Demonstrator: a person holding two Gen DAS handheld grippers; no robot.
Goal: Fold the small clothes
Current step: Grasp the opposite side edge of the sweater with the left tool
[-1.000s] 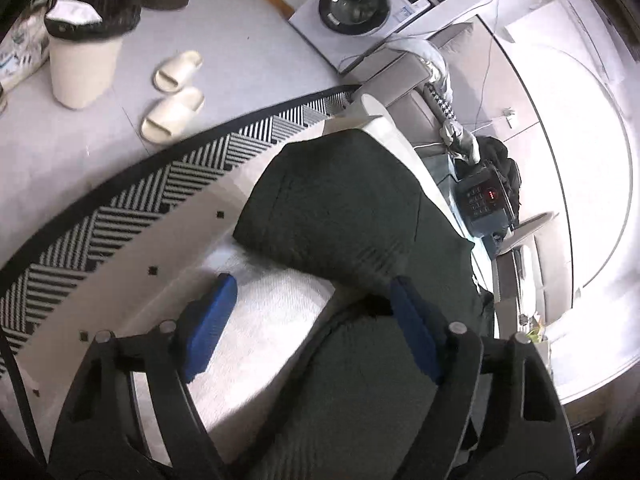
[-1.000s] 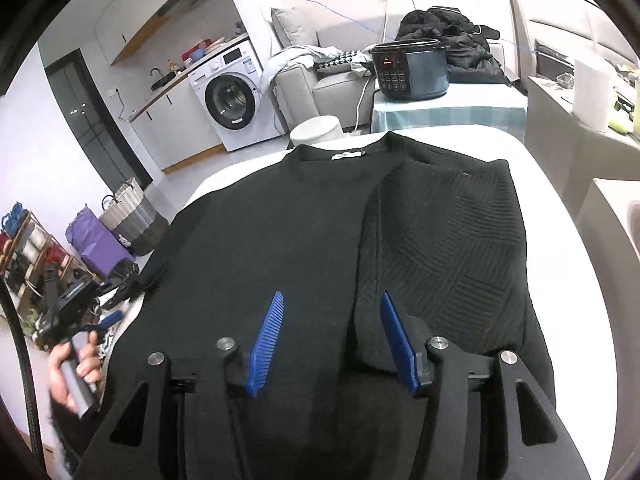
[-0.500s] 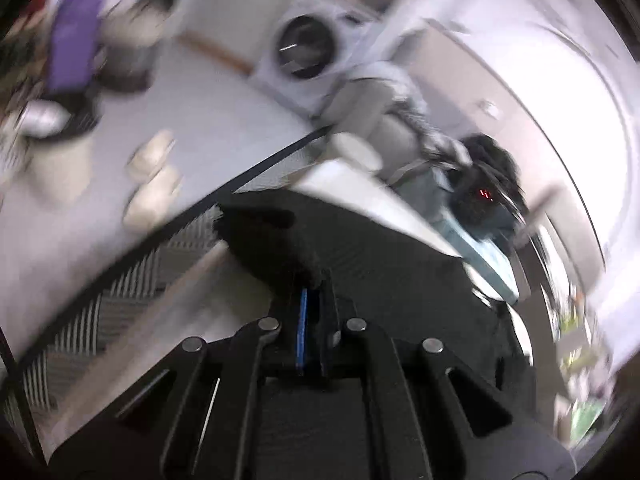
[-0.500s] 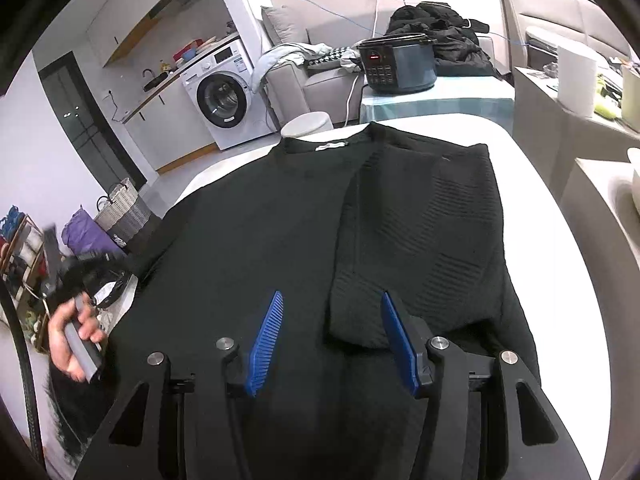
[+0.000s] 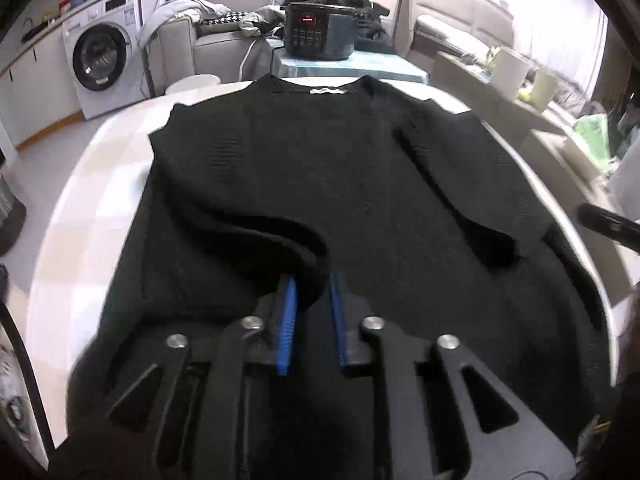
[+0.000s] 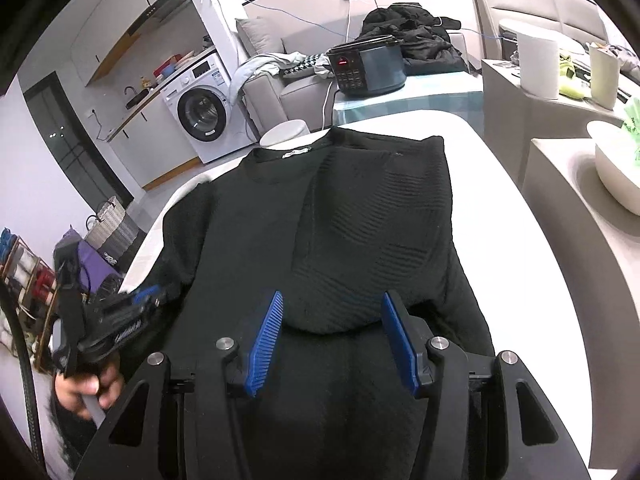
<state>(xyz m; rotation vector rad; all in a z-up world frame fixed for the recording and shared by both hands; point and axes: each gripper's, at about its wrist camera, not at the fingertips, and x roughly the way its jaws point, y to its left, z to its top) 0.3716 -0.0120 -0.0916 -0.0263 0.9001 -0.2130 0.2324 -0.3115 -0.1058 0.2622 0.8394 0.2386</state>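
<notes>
I am working over a black knit sweater [image 5: 360, 168] spread flat on the white table [image 5: 80, 216], its neckline toward the grey sofa [image 5: 188, 36] at the far side. My left gripper [image 5: 311, 300] has the cuff of the sweater's left sleeve [image 5: 256, 236] between its blue pads [image 5: 287, 320]; the jaws have just been opening a little, and though the dark cuff still fills the narrow gap, I cannot tell whether the pads still press on it. That sleeve lies curved across the sweater's front. In the right wrist view, my right gripper [image 6: 332, 332] hovers with its jaws set well apart over the lower end of the right sleeve [image 6: 376, 232], which lies folded across the sweater's chest; the ribbed pads [image 6: 266, 344] stand either side of that sleeve end, and I see no contact. My left hand [image 6: 86, 388] shows at the table's near left edge, wrapped round its gripper's handle. Beyond the sweater's neckline a dark electric cooker [image 6: 368, 68] sits on a small side table, and a washing machine [image 5: 100, 60] stands left of the sofa.
</notes>
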